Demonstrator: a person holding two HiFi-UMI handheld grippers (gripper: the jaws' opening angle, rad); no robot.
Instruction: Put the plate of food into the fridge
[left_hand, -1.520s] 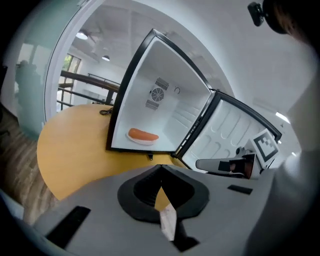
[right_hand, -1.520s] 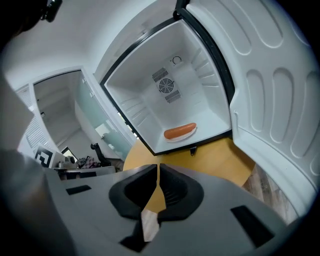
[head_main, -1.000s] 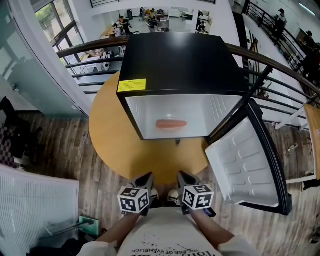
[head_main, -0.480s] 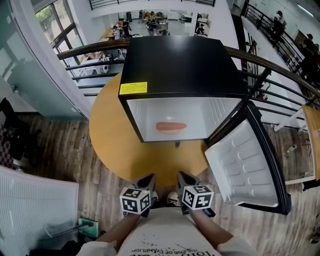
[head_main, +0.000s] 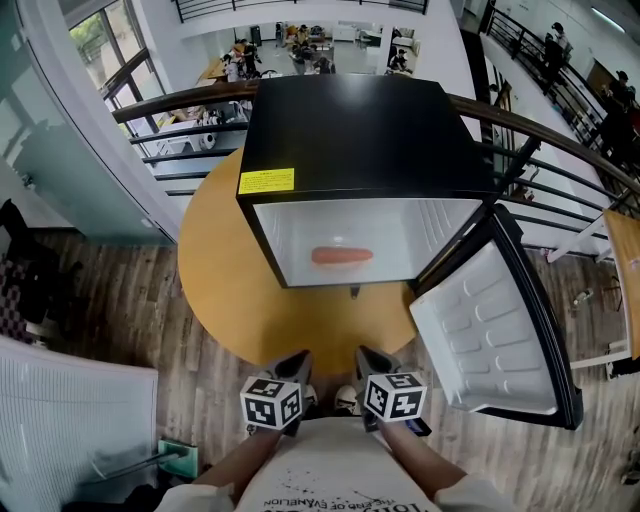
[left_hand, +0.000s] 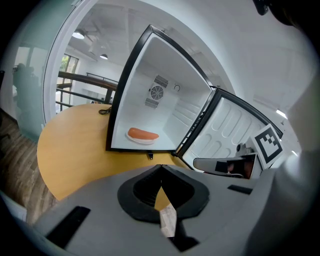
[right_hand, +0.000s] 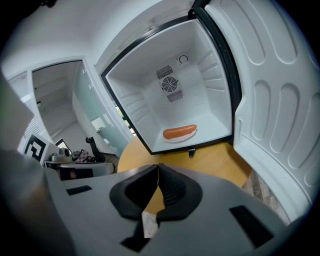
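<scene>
Head view: plate of food (head_main: 342, 256) well beyond right hand-held gripper (head_main: 368, 355).

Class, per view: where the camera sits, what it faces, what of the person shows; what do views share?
Head view: on the head, facing down at the fridge; forearms show.
Left gripper view: on the left hand-held gripper, facing the fridge; shut jaws show.
Right gripper view: likewise, on the right hand-held gripper.
Shared: the sausage.

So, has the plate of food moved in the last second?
No. The plate of food sits at the same spot in the fridge, midway between its side walls.
</scene>
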